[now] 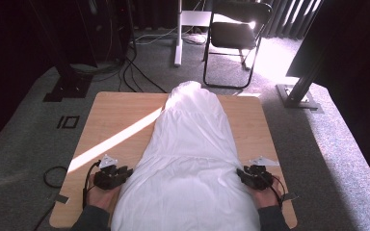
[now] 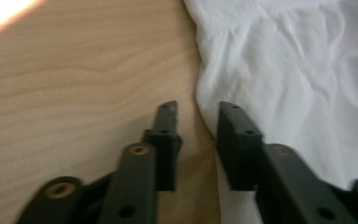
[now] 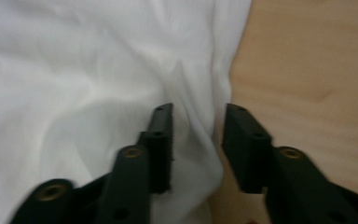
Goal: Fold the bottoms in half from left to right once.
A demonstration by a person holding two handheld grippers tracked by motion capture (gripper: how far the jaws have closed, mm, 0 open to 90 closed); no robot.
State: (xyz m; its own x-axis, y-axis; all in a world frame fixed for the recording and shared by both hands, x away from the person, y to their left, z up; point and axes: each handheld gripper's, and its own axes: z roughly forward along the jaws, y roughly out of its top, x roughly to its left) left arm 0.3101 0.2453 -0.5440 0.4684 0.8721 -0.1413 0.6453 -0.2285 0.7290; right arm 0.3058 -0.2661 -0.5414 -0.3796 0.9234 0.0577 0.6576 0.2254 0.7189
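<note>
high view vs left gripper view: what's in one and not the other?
High view alone: the full white cloth running down the table, the right gripper at the cloth's right edge, a folding chair beyond, cables on the carpet, and a sunlight stripe across the wood.

Left gripper view alone: the jaws standing apart, straddling the cloth's rumpled left edge, with fine wrinkles and wood grain up close.

Shared: the left gripper, the cloth's left edge and the wooden table top.
</note>
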